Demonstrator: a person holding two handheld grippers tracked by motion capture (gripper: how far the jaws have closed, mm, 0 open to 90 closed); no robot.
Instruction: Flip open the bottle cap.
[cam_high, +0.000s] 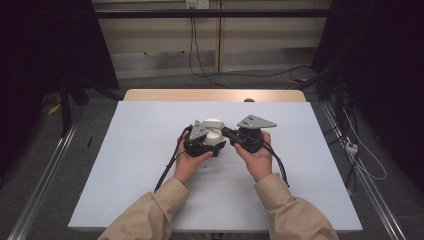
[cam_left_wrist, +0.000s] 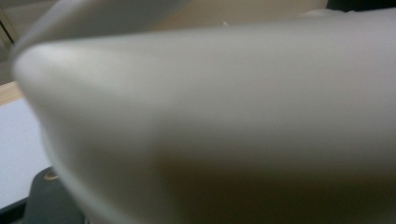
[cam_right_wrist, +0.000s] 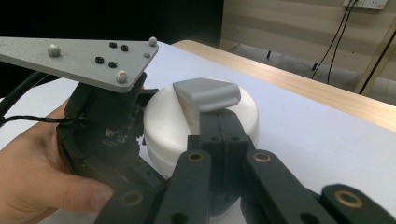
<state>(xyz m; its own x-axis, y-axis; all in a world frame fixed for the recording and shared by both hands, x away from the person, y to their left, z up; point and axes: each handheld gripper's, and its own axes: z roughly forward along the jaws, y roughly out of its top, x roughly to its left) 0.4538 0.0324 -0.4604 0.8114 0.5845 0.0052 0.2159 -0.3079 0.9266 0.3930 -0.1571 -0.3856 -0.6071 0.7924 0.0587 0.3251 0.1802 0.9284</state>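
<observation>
A white round container (cam_high: 214, 125) stands at the middle of the white table sheet (cam_high: 135, 170), with both grippers against it. My left gripper (cam_high: 212, 146) comes in from the left, low on its side. The container's smooth white wall (cam_left_wrist: 210, 116) looms blurred right before the left gripper view's camera, hiding the jaws. From the right, my right gripper (cam_high: 225, 133) reaches over it. Its jaws are together, the grey fingertips (cam_right_wrist: 205, 93) resting on the container's top (cam_right_wrist: 163, 116). The left gripper's grey plate (cam_right_wrist: 79, 60) and the hand holding it are just to the left.
The sheet covers a wooden table whose far edge (cam_high: 215, 95) shows behind it. Black cables (cam_high: 167, 170) trail from both grippers toward the person. Floor cables and a dark frame surround the table.
</observation>
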